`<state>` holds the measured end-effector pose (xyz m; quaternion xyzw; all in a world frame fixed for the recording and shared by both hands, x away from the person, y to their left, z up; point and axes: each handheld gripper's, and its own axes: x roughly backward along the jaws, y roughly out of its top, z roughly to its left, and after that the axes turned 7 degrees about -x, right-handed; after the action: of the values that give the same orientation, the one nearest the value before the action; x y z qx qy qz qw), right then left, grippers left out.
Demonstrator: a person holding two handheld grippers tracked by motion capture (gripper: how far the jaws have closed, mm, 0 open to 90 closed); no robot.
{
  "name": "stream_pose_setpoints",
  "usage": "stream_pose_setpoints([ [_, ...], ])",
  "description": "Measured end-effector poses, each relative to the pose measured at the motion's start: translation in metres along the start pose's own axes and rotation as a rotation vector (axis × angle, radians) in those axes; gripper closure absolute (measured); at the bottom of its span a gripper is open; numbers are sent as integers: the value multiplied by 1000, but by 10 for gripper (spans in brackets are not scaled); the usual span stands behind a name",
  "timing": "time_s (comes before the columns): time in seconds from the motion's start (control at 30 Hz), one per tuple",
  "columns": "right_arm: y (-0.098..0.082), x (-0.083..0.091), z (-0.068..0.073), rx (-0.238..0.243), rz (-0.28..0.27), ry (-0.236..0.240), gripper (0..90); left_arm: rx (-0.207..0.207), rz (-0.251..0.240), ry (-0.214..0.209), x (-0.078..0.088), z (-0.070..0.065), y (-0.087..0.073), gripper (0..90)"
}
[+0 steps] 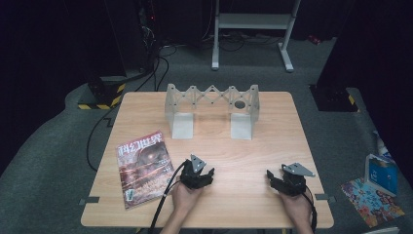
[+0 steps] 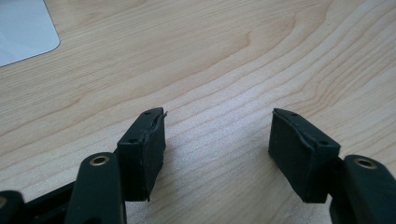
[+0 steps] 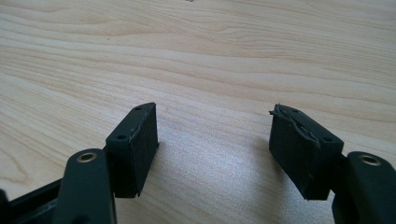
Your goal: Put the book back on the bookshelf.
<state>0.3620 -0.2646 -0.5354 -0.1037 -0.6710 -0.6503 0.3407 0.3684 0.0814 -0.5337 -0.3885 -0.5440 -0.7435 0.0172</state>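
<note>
While I hold both tools low over the near edge, the wooden surface [image 1: 272,146] is the biggest thing before me, bare across its middle. At its far side stands a pale grey expanding rack [image 1: 212,108], its scissor lattice stretched between two upright end plates with flat feet. It looks like thin, stiff metal or plastic, light enough to slide if nudged. Nearer, on my left, lies a magazine [image 1: 143,167], flat, cover up, just beside the left hand-held gripper [image 1: 206,176]. It is the closest thing to either tool, so I judge it to be what I will lift. It should be light, limp and glossy, likely to sag and slip from a pinch at one corner. I would rather take it at the spine edge, or at the side facing my left tool, with the pads over several pages. The left hand-held gripper is released, jaws apart over bare wood with nothing between them. The right hand-held gripper [image 1: 273,176], well apart from the magazine, is likewise spread wide and empty.
</note>
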Motion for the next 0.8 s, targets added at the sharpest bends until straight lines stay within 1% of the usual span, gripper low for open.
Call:
stream_pose_setpoints([
  [0.4, 0, 0, 0, 2, 0, -1, 326, -9, 1, -13, 2, -2, -1, 363],
  [0.7, 0, 0, 0, 2, 0, 1, 326, 1, 5, -12, 2, -1, 0, 374],
  [0.8, 0, 0, 0, 2, -1, 2, 326, -4, 4, -13, 3, -1, 0, 373],
])
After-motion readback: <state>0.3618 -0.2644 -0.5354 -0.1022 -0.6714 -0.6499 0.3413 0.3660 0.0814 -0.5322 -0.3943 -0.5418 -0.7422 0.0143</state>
